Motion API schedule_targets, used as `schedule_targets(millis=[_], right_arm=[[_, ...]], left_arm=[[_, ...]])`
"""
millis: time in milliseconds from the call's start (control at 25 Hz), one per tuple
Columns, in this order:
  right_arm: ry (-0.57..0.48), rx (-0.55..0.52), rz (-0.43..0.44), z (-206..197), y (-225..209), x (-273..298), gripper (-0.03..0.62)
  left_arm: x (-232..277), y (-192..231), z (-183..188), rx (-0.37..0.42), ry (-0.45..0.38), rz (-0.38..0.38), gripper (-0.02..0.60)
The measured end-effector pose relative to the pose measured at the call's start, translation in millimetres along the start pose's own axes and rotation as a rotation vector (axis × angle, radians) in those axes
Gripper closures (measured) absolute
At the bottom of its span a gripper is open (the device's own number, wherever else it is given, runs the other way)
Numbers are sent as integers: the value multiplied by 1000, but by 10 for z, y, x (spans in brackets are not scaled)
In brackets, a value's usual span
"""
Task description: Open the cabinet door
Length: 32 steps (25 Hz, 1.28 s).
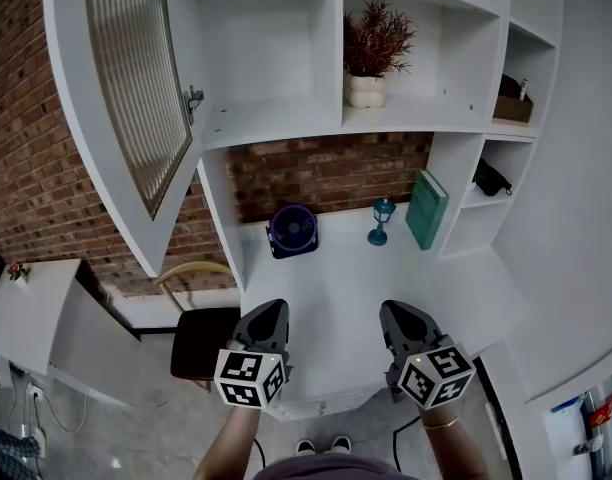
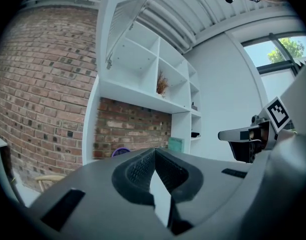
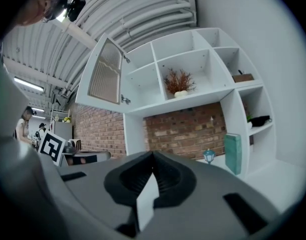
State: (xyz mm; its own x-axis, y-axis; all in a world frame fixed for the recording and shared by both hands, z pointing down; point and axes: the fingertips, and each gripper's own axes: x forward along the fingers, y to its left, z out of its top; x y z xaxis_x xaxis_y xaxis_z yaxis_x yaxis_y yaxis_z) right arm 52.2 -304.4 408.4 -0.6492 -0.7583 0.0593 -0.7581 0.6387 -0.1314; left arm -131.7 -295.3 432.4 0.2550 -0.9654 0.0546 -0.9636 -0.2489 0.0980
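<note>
Looks done, or as good as. Door [image 1: 136, 98] swung wide at the upper left of the head view, hung on its hinge [image 1: 194, 100] at the left side of the shelf [image 1: 333, 68], ribbed panel turned outward and well apart from the opening. Top-left compartment [image 1: 261, 43] fully exposed, white inside, with nothing visible in it. Same reading from both gripper views: door angled out and away, compartment open behind it.

Nothing held in either tool. Left gripper [image 1: 269, 318] low over the near edge of the desk [image 1: 346, 278], jaws pressed together with no object between the pads. Right gripper [image 1: 401, 320] near it on the other side, likewise closed and empty. Both well below the door, touching neither it nor anything on the desk: not the fan [image 1: 292, 230], the lamp [image 1: 382, 220] or the book [image 1: 426, 208] leaning at the right.

Little left, by this judgement — at most a check that the door rests at that angle and does not drift back. No second door to be seen on the shelf. Other compartments plainly doorless, one with a plant [image 1: 374, 53] in a pale pot. Hard to say from here whether the hinge allows more swing, though nothing more seems needed for the task as worded.
</note>
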Motion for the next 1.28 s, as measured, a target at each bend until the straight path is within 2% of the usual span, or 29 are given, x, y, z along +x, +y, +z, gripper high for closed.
schedule_targets(millis=[240, 480, 640, 1280], right_arm=[[28, 43, -18, -137, -75, -24, 591], [25, 33, -15, -165, -60, 2, 591], [42, 24, -19, -206, -97, 17, 591], [37, 38, -1, -247, -184, 179, 591]], left_arm=[[13, 44, -192, -24, 38, 7, 580], [34, 80, -279, -32, 50, 13, 580], [66, 53, -300, -52, 51, 3, 580], [245, 11, -242, -33, 35, 3, 580]])
